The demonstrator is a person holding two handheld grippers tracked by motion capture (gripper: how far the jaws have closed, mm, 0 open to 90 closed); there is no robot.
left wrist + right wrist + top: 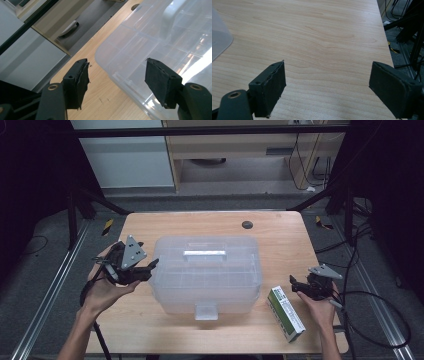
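- Table (150, 227): light wood top, rectangular, a small dark round hole (247, 225) near its far edge. Grain shows plainly in the right gripper view.
- Bin (206, 275): clear plastic, lid on, standing mid-table. A pale handle (203, 253) lies flat across the lid; a front latch (206, 311) hangs at the near side, facing the person. The left gripper view shows the bin's rounded corner (110, 57) and ribbed lid close up, with the handle running up to the top edge.
- Box (285, 313): green and white carton, lying flat on the table just right of the bin's near right corner, long axis angled toward the near right table edge. Apart from the bin; not touching it as far as I can tell.
- Left gripper (150, 268): held in the left hand (102, 290), at the bin's left end, tips just beside the bin wall. Jaws spread wide; in its own view one jaw sits over bare table, the other over the bin's corner. Contact with the bin cannot be judged. Nothing between the jaws.
- Right gripper (295, 285): held in the right hand (320, 310), just right of the box's far end, near the right table edge. Jaws spread wide in its own view, bare wood between them, a sliver of the bin at far left.
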